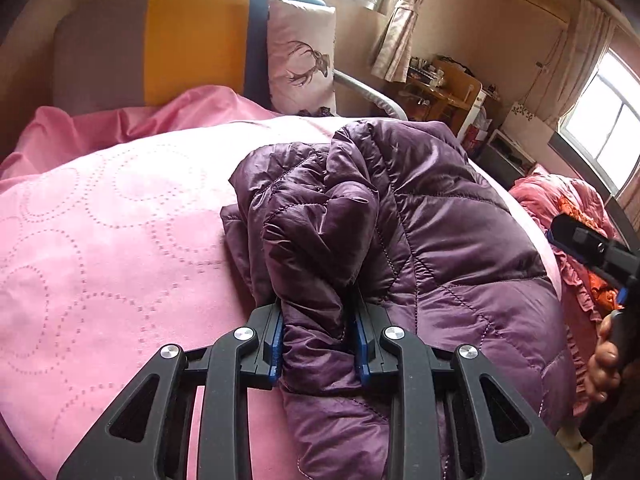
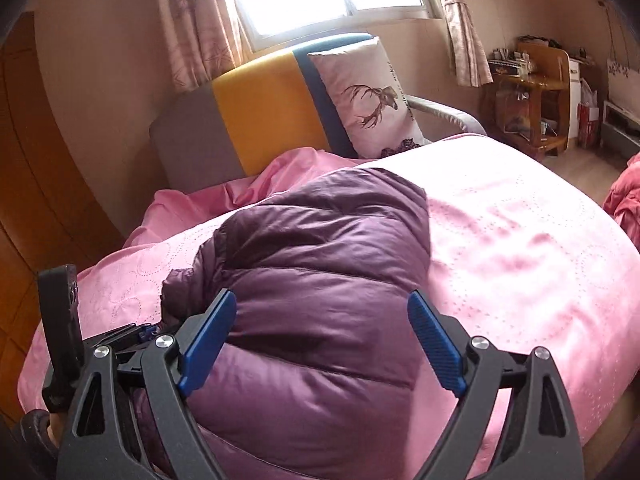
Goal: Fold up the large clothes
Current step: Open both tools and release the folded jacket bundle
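My left gripper pinches a bunched fold of the jacket, bulk spreading toward 1 o'clock on the bed. My right gripper spread wide, jacket at 12, untouched.
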`<state>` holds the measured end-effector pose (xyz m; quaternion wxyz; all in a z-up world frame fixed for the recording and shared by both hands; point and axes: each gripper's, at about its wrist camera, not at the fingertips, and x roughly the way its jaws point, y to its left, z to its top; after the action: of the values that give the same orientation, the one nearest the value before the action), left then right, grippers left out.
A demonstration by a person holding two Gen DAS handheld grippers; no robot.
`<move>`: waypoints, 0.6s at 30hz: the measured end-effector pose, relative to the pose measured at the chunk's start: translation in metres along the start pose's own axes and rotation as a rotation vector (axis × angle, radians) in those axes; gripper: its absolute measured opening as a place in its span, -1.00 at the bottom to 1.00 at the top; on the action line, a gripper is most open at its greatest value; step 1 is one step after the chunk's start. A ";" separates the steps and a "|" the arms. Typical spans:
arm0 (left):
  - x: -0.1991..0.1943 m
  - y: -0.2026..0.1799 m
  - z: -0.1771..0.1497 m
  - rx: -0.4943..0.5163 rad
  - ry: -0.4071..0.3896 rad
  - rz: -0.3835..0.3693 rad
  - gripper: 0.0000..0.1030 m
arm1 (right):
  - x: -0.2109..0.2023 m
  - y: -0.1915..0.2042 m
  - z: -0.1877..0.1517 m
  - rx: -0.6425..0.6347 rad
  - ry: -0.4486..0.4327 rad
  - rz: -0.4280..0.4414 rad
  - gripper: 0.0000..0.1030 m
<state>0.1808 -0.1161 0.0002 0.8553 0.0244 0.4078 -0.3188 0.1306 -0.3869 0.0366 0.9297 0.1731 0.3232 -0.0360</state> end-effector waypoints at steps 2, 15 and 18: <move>0.005 -0.001 -0.004 0.014 0.002 0.021 -0.50 | 0.027 0.017 0.000 -0.062 0.029 -0.032 0.67; 0.031 0.032 -0.029 -0.101 0.032 -0.018 -0.36 | 0.112 0.039 -0.049 -0.210 0.026 -0.221 0.67; 0.024 0.036 -0.029 -0.148 0.035 0.007 -0.09 | 0.107 0.043 -0.045 -0.215 0.026 -0.232 0.67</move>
<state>0.1926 -0.0915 -0.0443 0.8486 -0.0319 0.4450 -0.2844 0.1960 -0.3258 -0.0486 0.9281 0.0344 0.3551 -0.1061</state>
